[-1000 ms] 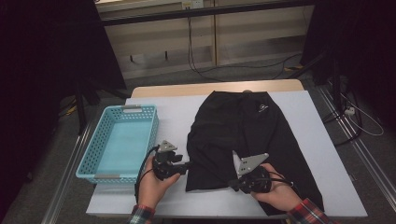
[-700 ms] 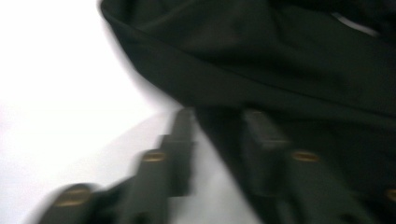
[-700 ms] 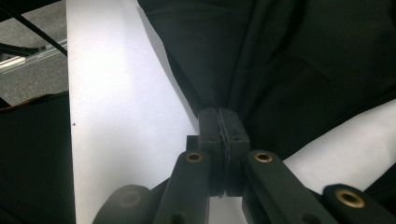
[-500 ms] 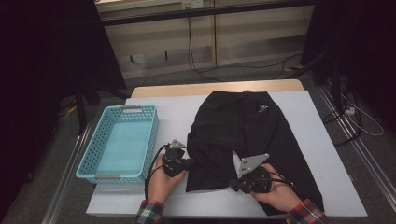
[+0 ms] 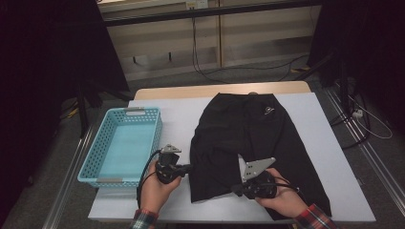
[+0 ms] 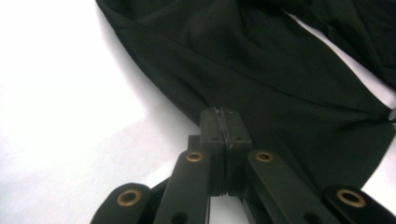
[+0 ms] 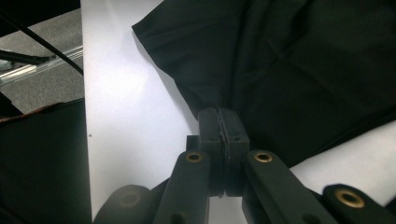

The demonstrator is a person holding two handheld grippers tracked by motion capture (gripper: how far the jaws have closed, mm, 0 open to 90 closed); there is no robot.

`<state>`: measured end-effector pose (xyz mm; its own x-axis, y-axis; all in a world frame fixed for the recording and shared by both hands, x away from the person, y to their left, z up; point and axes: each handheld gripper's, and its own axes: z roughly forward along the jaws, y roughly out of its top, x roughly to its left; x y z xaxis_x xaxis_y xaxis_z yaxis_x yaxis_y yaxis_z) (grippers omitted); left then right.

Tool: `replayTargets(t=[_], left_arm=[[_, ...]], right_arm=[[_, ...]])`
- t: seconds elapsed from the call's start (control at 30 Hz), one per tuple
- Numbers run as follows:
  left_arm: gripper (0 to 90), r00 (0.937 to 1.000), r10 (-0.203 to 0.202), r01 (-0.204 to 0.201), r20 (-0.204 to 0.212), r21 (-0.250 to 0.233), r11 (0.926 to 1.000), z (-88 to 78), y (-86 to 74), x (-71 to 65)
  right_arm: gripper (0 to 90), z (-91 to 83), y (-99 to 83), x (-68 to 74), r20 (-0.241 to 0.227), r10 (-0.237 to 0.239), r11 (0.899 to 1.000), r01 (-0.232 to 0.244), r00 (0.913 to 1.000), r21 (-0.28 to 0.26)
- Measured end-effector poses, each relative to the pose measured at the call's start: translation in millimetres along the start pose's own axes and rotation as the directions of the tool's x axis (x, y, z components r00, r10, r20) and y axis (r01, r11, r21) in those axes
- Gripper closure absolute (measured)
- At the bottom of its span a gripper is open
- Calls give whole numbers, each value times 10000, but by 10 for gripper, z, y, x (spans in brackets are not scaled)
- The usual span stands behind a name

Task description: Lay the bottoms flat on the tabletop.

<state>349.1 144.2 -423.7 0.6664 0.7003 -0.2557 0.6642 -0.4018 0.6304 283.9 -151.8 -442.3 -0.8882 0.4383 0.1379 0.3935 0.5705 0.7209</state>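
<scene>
Left side: blue basket (image 5: 101,151) stands along the table's (image 5: 176,119) left edge; its raised walls block a low sideways pass.
Gap basket–shorts: bare white strip between basket and black shorts (image 5: 253,143), open from near edge to far edge; left gripper (image 5: 184,168) sits at its near end.
Right side: bare strip between shorts and right table edge, narrowing toward the near corner.
Far edge: bare band on both sides of the waistband.
Near edge: occupied by both hands and right gripper (image 5: 235,190).
</scene>
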Motion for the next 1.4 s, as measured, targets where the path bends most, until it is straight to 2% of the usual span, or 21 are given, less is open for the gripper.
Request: replayTargets(t=[0.27, 0.4, 0.6, 0.7, 0.83, 0.93, 1.03, 1.1, 1.23, 1.3, 1.37, 1.4], left_arm=[[895, 9991, -402, 399, -91, -340, 9986, -102, -12, 74], [893, 9994, -317, 316, -132, -77, 9995, -60, -29, 75], [891, 9997, -226, 226, -33, -72, 9997, -9, 0, 50], [891, 9998, -209, 208, -56, -144, 9997, -2, 18, 38], [891, 9997, -165, 160, -153, -342, 9993, -28, 38, 52], [891, 9997, -146, 136, -214, -435, 9990, -32, 38, 54], [890, 9996, -11, 2, -269, -308, 9995, -10, 42, 49], [890, 9993, -14, 1, -371, -362, 9993, 11, 46, 53], [889, 9989, 1, -14, -472, -266, 9996, 48, 56, 82], [888, 9983, 18, -37, -586, -331, 9994, 59, 59, 99], [886, 9980, -73, 44, -620, -469, 9989, 73, 66, 103], [886, 9981, 4, -32, -623, -452, 9990, 78, 71, 108]], right_arm=[[900, 58, 74, 135, -522, -343, 9994, 344, 9981, 15], [900, 74, 99, 196, -794, -548, 9985, 552, 9953, 38], [900, 68, 92, 227, -992, -494, 9987, 500, 9938, 27], [900, 69, 96, 244, -990, -489, 9988, 485, 9939, -58], [900, 81, 102, 295, -1320, -511, 9987, 511, 9899, -32], [900, 69, 120, 320, -1468, -443, 9989, 412, 9882, -241], [862, 45, 125, 286, -972, -443, 9987, 415, 9943, -312], [762, 18, 118, 231, -809, -232, 9988, 196, 9965, -442], [619, -56, 111, 77, -78, 267, 9963, -272, 9996, -811], [608, -64, 104, -3, 490, 480, 9958, -440, 9976, -809], [567, -29, 90, -76, 1003, 916, 9940, -850, 9907, -683], [569, 2, 84, -107, 1208, 990, 9942, -932, 9877, -530]])
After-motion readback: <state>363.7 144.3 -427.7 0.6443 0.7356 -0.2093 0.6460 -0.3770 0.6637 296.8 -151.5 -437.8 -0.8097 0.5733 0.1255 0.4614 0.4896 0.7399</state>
